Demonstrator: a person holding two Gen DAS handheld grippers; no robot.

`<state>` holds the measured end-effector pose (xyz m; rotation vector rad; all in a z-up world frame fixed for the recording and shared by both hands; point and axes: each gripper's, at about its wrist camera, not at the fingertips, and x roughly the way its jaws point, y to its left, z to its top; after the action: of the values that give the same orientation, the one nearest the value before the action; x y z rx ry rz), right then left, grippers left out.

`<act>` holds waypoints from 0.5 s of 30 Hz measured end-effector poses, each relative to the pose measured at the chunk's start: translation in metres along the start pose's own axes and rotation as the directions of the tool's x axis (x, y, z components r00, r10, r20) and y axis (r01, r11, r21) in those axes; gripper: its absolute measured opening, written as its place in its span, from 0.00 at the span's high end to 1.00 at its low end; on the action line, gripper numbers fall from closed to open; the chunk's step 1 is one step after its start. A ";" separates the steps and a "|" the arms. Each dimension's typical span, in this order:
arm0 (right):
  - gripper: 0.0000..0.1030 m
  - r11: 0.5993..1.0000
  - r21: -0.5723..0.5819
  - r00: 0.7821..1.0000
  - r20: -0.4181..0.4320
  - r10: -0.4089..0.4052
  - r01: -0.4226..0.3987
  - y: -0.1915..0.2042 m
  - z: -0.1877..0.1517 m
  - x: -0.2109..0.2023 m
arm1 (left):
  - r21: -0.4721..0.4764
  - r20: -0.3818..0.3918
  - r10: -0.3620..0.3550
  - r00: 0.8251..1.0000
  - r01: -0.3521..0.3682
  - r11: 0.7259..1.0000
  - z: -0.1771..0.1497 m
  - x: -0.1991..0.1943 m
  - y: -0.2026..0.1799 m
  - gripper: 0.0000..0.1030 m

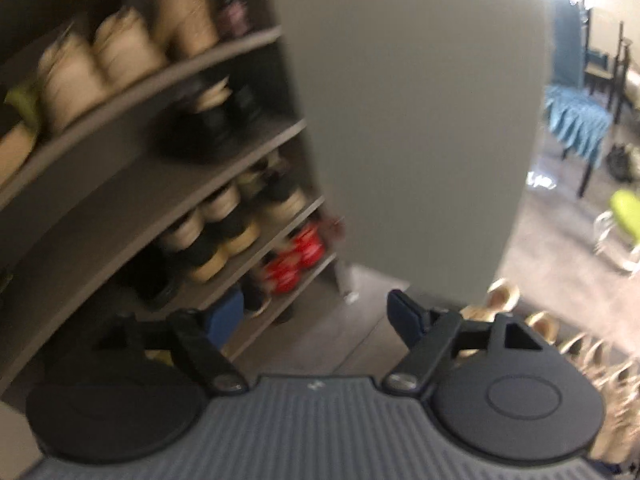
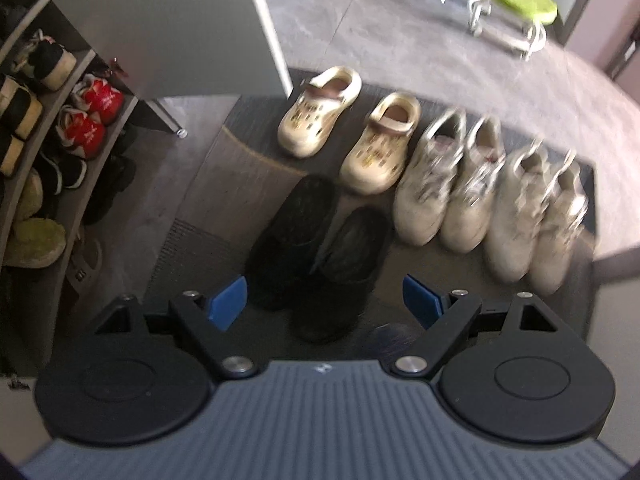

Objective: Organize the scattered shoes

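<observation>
On a dark floor mat (image 2: 248, 128) lies a row of shoes: two cream clogs (image 2: 318, 110), then two pairs of pale sneakers (image 2: 448, 184). A pair of black shoes (image 2: 316, 256) lies in front of them. My right gripper (image 2: 326, 300) hovers open just above the black pair, its blue pads either side of the heels, touching nothing. My left gripper (image 1: 310, 316) is open and empty, facing the shoe rack (image 1: 168, 176). Some cream shoes (image 1: 504, 300) show low at the right in the left wrist view.
The dark rack holds several pairs: tan, black and red sneakers (image 1: 294, 262), also seen as red sneakers (image 2: 90, 114) in the right wrist view. A grey cabinet door (image 1: 408, 120) stands open beside the rack. A lime stool (image 2: 516, 4) and a blue-covered chair (image 1: 576, 120) stand farther off.
</observation>
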<state>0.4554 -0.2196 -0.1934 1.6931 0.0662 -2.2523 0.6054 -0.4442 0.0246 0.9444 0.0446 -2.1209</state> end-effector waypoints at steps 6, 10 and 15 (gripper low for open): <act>0.15 0.997 0.075 1.000 -0.005 -0.028 0.029 0.033 -0.053 0.087 | -0.046 -0.011 0.068 0.998 -0.068 0.997 -0.089 0.073 0.015 0.22; 0.15 0.993 0.108 0.998 0.022 -0.051 0.048 0.048 -0.080 0.130 | -0.085 -0.080 0.034 0.996 -0.041 0.996 -0.143 0.099 0.000 0.22; 0.16 0.989 0.133 0.993 0.087 -0.083 0.071 0.061 -0.104 0.169 | -0.074 -0.176 -0.047 0.983 0.035 0.997 -0.188 0.123 -0.018 0.22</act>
<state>0.5280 -0.2916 -0.3739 1.6739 -0.0383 -2.4371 0.6585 -0.4511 -0.1948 1.0965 0.2292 -2.0528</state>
